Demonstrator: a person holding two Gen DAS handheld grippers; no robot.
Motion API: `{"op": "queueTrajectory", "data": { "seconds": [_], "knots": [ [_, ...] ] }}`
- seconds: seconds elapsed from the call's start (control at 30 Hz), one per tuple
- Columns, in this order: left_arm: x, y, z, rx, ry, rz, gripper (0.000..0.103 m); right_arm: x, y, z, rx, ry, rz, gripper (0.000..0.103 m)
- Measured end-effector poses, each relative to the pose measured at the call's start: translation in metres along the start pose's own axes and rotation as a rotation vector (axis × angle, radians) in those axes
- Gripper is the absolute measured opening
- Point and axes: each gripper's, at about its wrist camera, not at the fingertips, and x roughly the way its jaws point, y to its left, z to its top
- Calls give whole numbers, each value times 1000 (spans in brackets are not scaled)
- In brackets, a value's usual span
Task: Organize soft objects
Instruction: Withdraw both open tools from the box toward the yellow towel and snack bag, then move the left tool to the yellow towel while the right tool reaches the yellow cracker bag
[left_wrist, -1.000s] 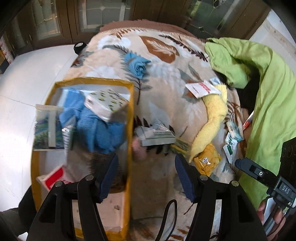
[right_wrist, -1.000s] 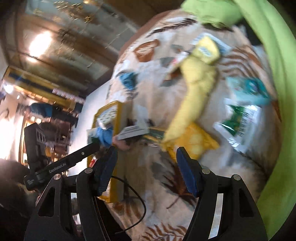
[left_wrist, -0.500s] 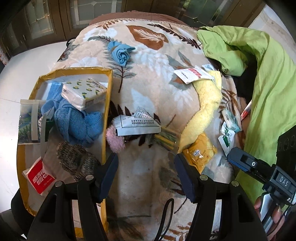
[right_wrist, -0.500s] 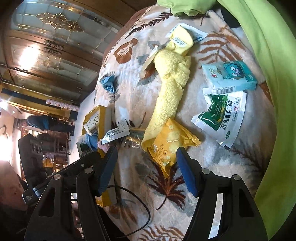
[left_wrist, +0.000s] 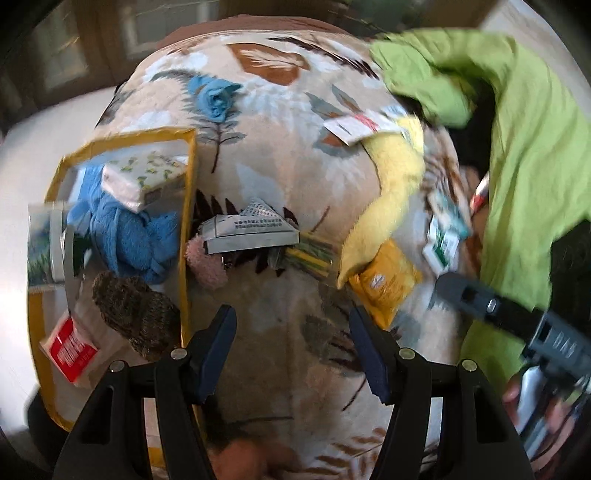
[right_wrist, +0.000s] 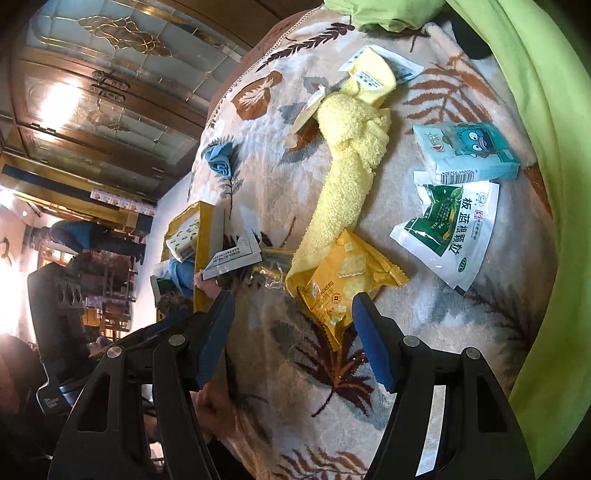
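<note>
Each claw, left (left_wrist: 291, 347) and right (right_wrist: 293, 332), has black plastic arms with cut-out slots, round silver screws at the pivots, and dark blue pads (right_wrist: 373, 347) on its fingers. Bare skin shows at the right hand (left_wrist: 546, 402).

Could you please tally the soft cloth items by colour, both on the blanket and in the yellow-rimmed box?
Blue: 2, a rolled cloth on the blanket and a towel in the box
Yellow: 1, a towel
Pink: 1, a fuzzy piece
Brown: 1, a knit piece in the box
Total: 5
</note>
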Motion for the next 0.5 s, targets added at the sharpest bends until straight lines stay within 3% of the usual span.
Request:
{"op": "queueTrajectory", "data": {
  "seconds": [0.17,0.27,0.37,0.5],
  "knots": [
    [7,-17,-16,220,36,86,64,1,-1,-2,6,6,12,67],
    [9,-6,-21,229,61,96,64,5,-2,-4,10,21,24,67],
    [11,9,-25,202,101,56,64,8,-1,-7,10,32,30,67],
    [11,13,-34,261,148,51,64,7,1,-8,9,32,41,67]
  ]
}}
